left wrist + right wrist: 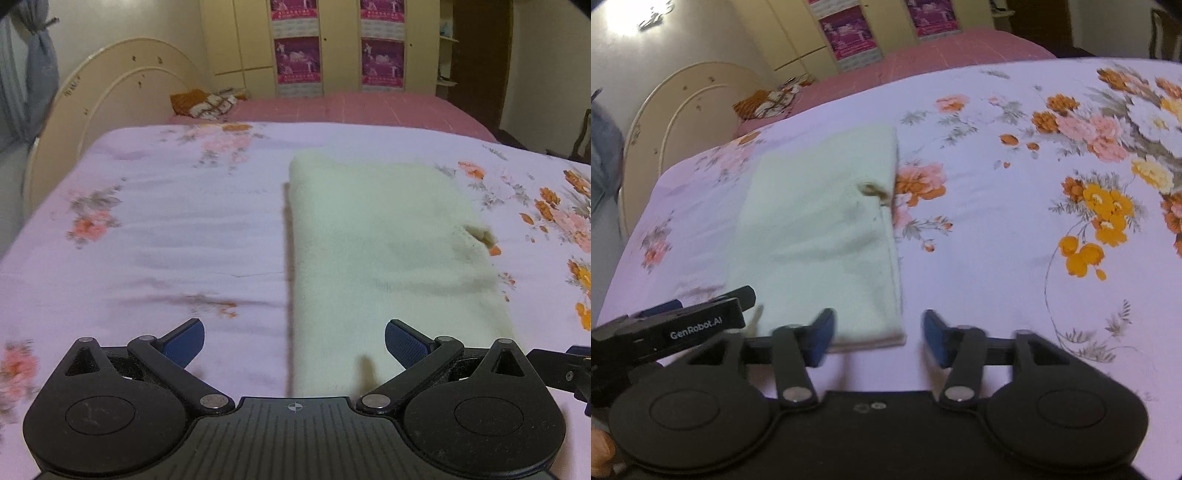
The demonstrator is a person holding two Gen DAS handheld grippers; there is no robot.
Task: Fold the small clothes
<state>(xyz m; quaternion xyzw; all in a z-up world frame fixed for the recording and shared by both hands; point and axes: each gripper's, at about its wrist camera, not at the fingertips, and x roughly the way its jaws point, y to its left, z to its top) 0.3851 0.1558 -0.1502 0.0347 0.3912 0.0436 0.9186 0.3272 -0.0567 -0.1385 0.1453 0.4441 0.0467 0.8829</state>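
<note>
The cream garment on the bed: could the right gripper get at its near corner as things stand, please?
Probably yes. The right gripper is open and holds nothing, and the near corner of the folded cream garment lies just beyond its fingertips on the floral sheet, with nothing between. The left gripper sits off to the side.

the left wrist view is taken from low above the bedsheet [147, 221], angled down and forward, close to the near end of the cloth [388, 240]. the right wrist view is taken just right of it, likewise tilted down. the cloth [820, 221], headboard [683, 107] and wardrobe [798, 33] behind it are shared by both.
</note>
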